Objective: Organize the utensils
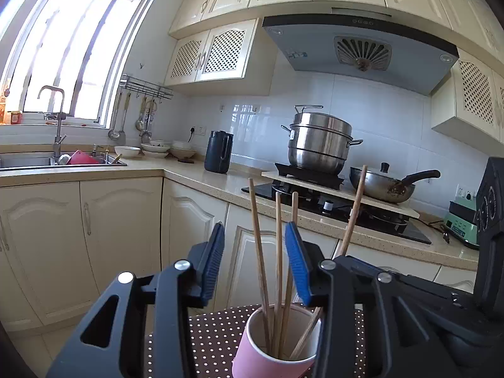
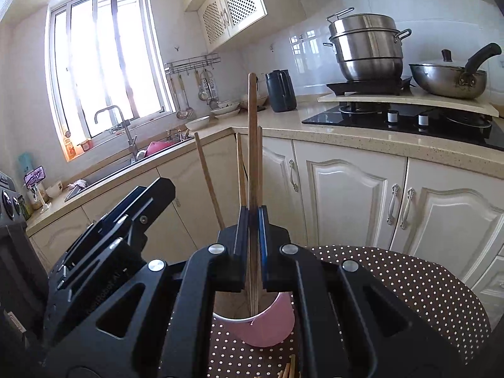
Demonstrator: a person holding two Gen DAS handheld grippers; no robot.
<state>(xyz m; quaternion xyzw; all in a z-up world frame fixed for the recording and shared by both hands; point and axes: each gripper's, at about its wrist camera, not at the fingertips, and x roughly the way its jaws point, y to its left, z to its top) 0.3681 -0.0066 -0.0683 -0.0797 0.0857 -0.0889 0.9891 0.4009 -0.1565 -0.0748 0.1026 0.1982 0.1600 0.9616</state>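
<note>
Wooden chopsticks (image 1: 278, 271) stand in a pink paper cup (image 1: 267, 349) on the dotted brown cloth (image 2: 409, 286) of a small table, and that is most of the job as I can see it: several sticks are already in the cup, leaning against its rim, tips up and butts down. One more chopstick (image 2: 252, 145) is going in now. It is pinched in the right gripper (image 2: 252, 245), whose jaws are closed tight on its shaft, and it stands almost plumb, long axis straight up and down, lower end already inside the cup's mouth. The others fan out: one tilts away to the left, one leans off to the right toward the hob. The left gripper (image 1: 255, 261) sits level with the cup, jaws partly apart with the blue pads (image 1: 297, 267) either side of two or three sticks, pressing on none of them, so it holds nothing. At the bottom edge of the right wrist view a few more wooden ends (image 2: 288, 371) lie on the cloth, so I judge the sorting is not finished. Beyond, the counter (image 1: 195, 173) carries a dark kettle (image 1: 219, 151), a steel steamer pot (image 1: 319, 145) and a wok (image 1: 382, 186).
</note>
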